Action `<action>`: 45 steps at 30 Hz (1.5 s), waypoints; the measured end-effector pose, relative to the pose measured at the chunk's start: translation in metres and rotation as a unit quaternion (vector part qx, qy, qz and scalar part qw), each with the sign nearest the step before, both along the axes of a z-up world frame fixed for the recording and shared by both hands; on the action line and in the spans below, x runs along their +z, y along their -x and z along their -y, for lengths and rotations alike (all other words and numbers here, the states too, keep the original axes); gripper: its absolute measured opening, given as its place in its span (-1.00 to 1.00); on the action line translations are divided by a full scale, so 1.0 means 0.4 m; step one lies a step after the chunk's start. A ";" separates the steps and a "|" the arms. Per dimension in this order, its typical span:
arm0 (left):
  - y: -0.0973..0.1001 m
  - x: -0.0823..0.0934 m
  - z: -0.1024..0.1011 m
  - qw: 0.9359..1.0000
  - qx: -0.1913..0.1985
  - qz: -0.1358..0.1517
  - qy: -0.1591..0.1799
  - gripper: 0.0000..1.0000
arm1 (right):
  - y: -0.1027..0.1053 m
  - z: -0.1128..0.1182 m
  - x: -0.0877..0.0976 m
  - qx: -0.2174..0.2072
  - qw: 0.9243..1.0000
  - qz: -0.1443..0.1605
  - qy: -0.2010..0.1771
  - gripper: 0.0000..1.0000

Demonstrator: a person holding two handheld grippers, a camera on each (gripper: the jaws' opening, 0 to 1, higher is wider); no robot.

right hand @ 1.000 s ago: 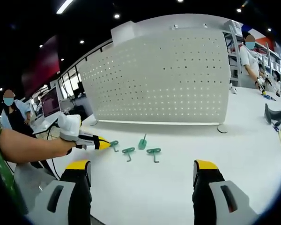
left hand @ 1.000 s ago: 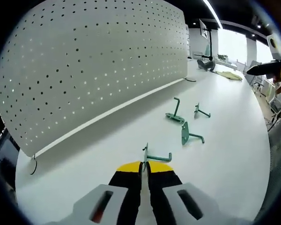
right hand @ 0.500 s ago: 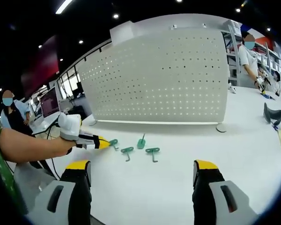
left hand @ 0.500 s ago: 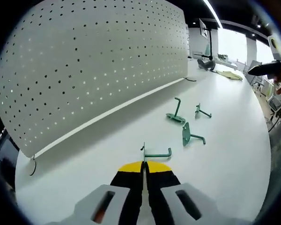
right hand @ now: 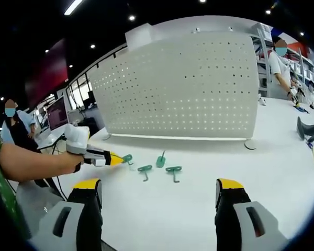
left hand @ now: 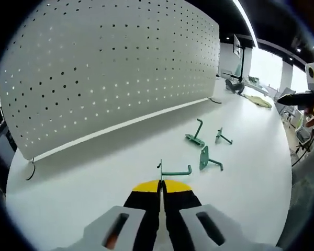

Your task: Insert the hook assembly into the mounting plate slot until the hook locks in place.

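1. Since a second ago our left tongs [left hand: 161, 184] have lifted a little with the hook [left hand: 174, 171]: in the right gripper view they sit slightly higher over the counter [right hand: 199, 209], and in the left gripper view the pegboard [left hand: 110, 68] looks a touch nearer. The three loose hooks have not moved.

2. The left tongs are closed tight, their yellow tips pinching the hook by its plate end; its bent arm sticks out to the right of the tips. In the right gripper view the left tongs [right hand: 115, 158] hold it clear of the counter, as far as we can tell.

3. The right tongs [right hand: 159, 196] stand wide apart and hold nothing, well back from the work.

4. Three spare hooks lie between us and the board: one [left hand: 195, 134] nearest the board, one [left hand: 223, 137] to its right, and one [left hand: 208, 159] closer to us.

5. We judge the pick-up done and the carry to the pegboard just begun; nothing hangs on the board yet.

6. Next we must bring the hook up to the board, square its plate to the holes, push it in and press until it catches.
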State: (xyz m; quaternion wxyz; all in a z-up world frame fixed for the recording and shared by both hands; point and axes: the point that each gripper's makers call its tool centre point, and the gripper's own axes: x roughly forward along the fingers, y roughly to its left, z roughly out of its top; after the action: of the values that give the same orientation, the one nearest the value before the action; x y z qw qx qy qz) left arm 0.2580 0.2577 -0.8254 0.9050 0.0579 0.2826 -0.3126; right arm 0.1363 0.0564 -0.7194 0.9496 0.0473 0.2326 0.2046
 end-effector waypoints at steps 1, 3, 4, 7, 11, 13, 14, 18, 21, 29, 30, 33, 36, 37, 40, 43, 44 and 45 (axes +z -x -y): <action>0.001 0.003 -0.001 1.000 0.001 0.000 0.001 -0.97 | -0.001 -0.002 0.003 0.001 1.000 0.001 -0.001 0.82; 0.004 0.011 0.001 1.000 0.005 0.000 0.010 -0.97 | -0.002 -0.004 0.006 0.002 1.000 0.003 -0.001 0.82; 0.006 0.016 0.002 1.000 0.007 -0.001 0.017 -0.97 | -0.002 -0.004 0.007 0.003 1.000 0.003 -0.001 0.82; 0.012 0.031 0.003 0.999 0.015 -0.002 0.036 -0.97 | -0.003 -0.008 0.012 0.005 1.000 0.005 -0.002 0.81; 0.018 0.054 0.003 0.998 0.026 -0.002 0.062 -0.97 | -0.005 -0.018 0.019 0.007 1.000 0.009 -0.006 0.78; 0.023 0.069 0.005 0.997 0.029 0.000 0.071 -0.97 | -0.006 -0.024 0.023 0.009 1.000 0.011 -0.008 0.76; 0.027 0.080 0.007 0.997 0.029 0.003 0.074 -0.97 | -0.007 -0.029 0.027 0.010 1.000 0.013 -0.011 0.75; 0.033 0.119 0.018 0.995 0.031 0.015 0.091 -0.97 | -0.016 -0.040 0.044 0.010 1.000 0.020 -0.022 0.68; 0.038 0.148 0.031 0.994 0.028 0.026 0.101 -0.97 | -0.023 -0.048 0.059 0.012 0.999 0.026 -0.027 0.65; 0.068 0.241 0.070 0.989 0.020 0.059 0.137 -0.97 | -0.033 -0.084 0.093 0.025 0.998 0.036 -0.047 0.52; 0.075 0.260 0.076 0.987 0.017 0.067 0.143 -0.97 | -0.034 -0.090 0.098 0.028 0.998 0.037 -0.051 0.48; 0.089 0.289 0.085 0.985 0.012 0.078 0.150 -0.97 | -0.036 -0.102 0.110 0.031 0.997 0.040 -0.064 0.35; 0.106 0.324 0.094 0.982 0.007 0.090 0.163 -0.97 | -0.035 -0.113 0.115 0.036 0.996 0.039 -0.071 0.23; 0.110 0.331 0.096 0.982 0.006 0.093 0.166 -0.97 | -0.034 -0.116 0.117 0.038 0.996 0.040 -0.072 0.20; 0.124 0.352 0.105 0.980 -0.001 0.101 0.171 -0.97 | -0.031 -0.124 0.124 0.041 0.995 0.040 -0.081 0.05; 0.137 0.369 0.113 0.978 -0.005 0.106 0.178 -0.97 | -0.029 -0.127 0.132 0.041 0.994 0.041 -0.088 -0.09; 0.141 0.373 0.116 0.978 -0.007 0.107 0.179 -0.97 | -0.028 -0.131 0.133 0.041 0.994 0.037 -0.094 -0.13; 0.146 0.379 0.120 0.977 -0.009 0.109 0.183 -0.97 | -0.027 -0.133 0.136 0.043 0.994 0.036 -0.098 -0.19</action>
State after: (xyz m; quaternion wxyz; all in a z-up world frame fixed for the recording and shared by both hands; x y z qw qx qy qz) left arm 0.1995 0.2097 -0.6740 0.9227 -0.0723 0.1197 -0.3591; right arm 0.1472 0.1097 -0.6651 0.9385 0.1231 0.1786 0.2686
